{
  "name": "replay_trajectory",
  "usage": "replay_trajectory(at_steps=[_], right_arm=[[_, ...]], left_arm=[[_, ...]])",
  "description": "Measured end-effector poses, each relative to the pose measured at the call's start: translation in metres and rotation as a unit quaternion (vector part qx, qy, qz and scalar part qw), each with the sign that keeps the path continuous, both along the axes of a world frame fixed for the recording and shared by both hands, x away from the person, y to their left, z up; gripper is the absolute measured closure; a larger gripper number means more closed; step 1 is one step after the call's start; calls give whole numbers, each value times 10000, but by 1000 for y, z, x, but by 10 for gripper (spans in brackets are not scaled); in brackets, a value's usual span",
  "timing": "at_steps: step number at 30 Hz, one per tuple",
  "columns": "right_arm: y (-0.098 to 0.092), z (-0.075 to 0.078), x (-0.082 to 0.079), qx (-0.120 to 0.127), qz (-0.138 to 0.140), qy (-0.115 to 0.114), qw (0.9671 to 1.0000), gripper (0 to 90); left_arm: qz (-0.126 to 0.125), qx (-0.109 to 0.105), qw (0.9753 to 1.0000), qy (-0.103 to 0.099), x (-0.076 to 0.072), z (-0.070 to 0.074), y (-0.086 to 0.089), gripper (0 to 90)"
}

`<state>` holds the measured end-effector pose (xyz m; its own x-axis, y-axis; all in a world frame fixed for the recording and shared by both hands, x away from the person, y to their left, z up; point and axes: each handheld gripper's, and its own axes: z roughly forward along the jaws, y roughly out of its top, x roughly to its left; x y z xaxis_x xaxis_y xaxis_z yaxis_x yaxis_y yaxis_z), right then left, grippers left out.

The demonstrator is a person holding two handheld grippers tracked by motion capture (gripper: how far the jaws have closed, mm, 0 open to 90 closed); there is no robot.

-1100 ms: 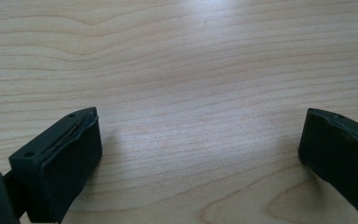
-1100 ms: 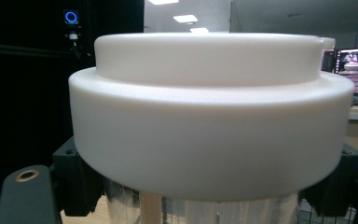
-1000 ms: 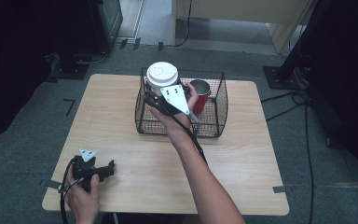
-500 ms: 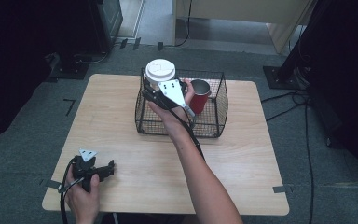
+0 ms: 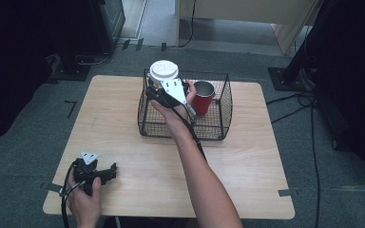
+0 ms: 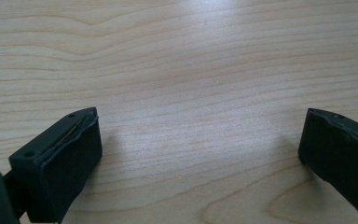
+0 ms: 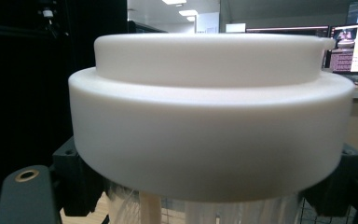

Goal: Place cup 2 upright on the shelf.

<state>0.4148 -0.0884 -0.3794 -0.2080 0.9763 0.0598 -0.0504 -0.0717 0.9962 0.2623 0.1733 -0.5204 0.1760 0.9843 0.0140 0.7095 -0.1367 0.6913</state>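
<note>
A clear jar with a thick white lid (image 5: 164, 70) hangs over the back left corner of a black wire basket (image 5: 214, 135). My right gripper (image 5: 160, 86) is shut on the jar just under the lid. In the right gripper view the lid (image 7: 205, 112) looms close, with my right gripper (image 7: 205, 198) clamped on the clear body below it. A red mug (image 5: 202, 102) stands upright inside the basket, to the right of the jar. Near the table's front left corner my left gripper (image 5: 110, 172) rests low, and my left gripper (image 6: 200, 158) is open over bare wood.
The basket sits at the back middle of a light wooden table (image 5: 247, 171). Cables (image 5: 309, 102) run over the grey floor to the right. A dark cabinet (image 5: 104, 23) stands behind the table at the left.
My right gripper has carried the jar slightly left and up over the basket's back left corner. The left gripper has stayed where it was.
</note>
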Motion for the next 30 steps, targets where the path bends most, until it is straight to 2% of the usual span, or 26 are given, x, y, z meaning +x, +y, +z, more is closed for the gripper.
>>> replay_trajectory(at_steps=[9,12,30], right_arm=[[2,-14,16,-68,-81,234,9997,161],[2,-17,21,53,-71,361,9993,160],[3,-41,42,-151,-250,810,9963,160]], left_arm=[[-2,-8,10000,1,0,0,0,0],[-1,-7,10000,4,0,0,0,0],[-3,-7,10000,4,0,0,0,0]])
